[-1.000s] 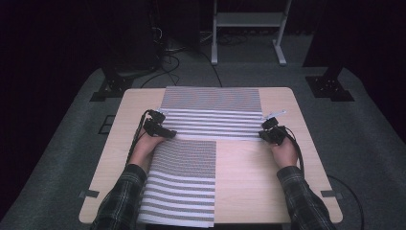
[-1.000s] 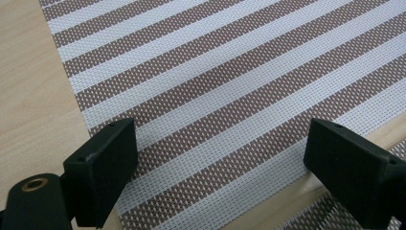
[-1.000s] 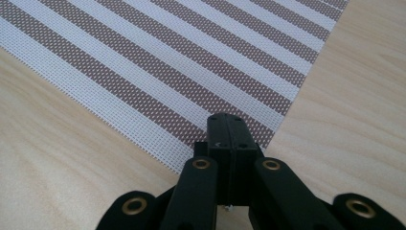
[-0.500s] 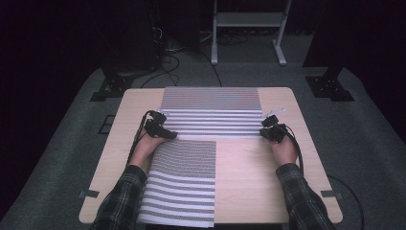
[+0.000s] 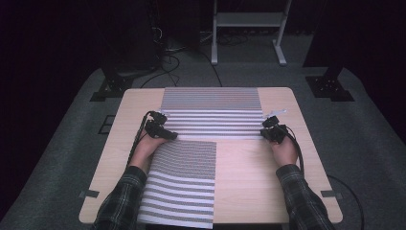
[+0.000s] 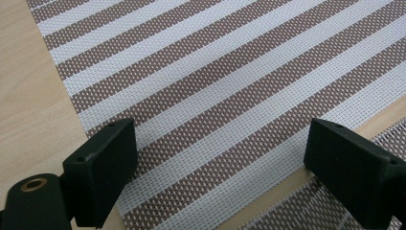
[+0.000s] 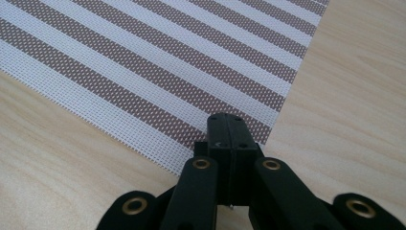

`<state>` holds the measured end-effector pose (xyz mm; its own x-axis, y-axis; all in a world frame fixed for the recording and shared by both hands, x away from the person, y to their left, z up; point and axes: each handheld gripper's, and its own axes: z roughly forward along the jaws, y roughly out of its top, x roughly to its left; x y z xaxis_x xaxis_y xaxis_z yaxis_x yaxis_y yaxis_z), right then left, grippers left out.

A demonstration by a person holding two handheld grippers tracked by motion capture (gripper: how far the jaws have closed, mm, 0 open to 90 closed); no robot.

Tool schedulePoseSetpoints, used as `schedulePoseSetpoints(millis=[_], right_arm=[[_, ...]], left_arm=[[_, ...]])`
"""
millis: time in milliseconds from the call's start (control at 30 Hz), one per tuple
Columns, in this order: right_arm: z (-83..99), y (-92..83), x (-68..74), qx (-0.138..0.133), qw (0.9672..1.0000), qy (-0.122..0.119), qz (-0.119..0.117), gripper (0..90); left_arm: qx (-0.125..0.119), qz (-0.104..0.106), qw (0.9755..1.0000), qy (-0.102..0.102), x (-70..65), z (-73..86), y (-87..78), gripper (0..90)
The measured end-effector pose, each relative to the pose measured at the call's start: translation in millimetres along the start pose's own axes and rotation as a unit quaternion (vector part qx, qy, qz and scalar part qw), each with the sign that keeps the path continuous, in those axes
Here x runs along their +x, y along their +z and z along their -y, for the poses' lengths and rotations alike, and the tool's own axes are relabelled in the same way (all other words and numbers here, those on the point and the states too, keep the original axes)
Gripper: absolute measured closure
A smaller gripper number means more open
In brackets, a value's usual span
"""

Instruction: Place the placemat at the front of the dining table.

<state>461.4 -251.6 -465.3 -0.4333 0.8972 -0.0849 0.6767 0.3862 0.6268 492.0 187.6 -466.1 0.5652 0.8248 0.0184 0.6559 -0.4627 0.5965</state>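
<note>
Nothing is seen to have shifted since a second ago: both hands are parked exactly where they were, and the striped woven placemat lies as it did.

On the light wooden table [image 5: 239, 191] a brown-and-white striped woven placemat [image 5: 213, 112] is spread flat across the far half, its long axis running from one hand to the other. A second striped woven mat [image 5: 184, 179] is laid lengthwise toward the person, its far edge just short of the first mat's near edge.

At the placemat's near left corner the left gripper [image 5: 163, 132] is held low, jaws spread wide apart; in the left gripper view [image 6: 230, 163] the near edge of the mat is framed between the two black pads, with nothing pinched. At the near right corner the right gripper [image 5: 270, 132] is brought in, and the right gripper view [image 7: 229, 129] shows its jaws pressed tight together with the tip set on that corner; whether any weave is caught between the pads cannot be told.

So the mat lies ahead of both tools, away from the person, with one corner served by each hand. The coming move is judged to hinge on that near long edge: a grip is wanted on the left side before the edge can be lifted evenly.
</note>
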Motion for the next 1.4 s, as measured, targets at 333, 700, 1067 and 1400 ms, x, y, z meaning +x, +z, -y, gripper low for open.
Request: schedulePoseSetpoints(millis=[333, 700, 1067, 1400], right_arm=[[2.7, -1.9, 0.1, -0.001, 1.0000, 0.003, 0.000, 90.0], [5.1, -3.4, -0.6, -0.003, 1.0000, 0.004, -0.003, 89.9], [1.4, -19.1, -2.8, -0.058, 0.9972, 0.021, -0.042, 38.9], [10.0, -38.0, 12.6, -0.057, 0.9965, -0.004, -0.061, 9.3]], left_arm=[[0.003, -0.001, 1.0000, 0.003, -4.0, 3.3, -2.8, 10.8], [0.000, 0.000, 1.0000, 0.004, -4.9, 5.1, -4.1, 11.3], [-0.049, 0.023, 0.9985, -0.002, 2.8, -11.7, -31.0, 9.3], [-0.088, 0.029, 0.9957, 0.005, -1.5, 12.8, -73.7, 1.4]])
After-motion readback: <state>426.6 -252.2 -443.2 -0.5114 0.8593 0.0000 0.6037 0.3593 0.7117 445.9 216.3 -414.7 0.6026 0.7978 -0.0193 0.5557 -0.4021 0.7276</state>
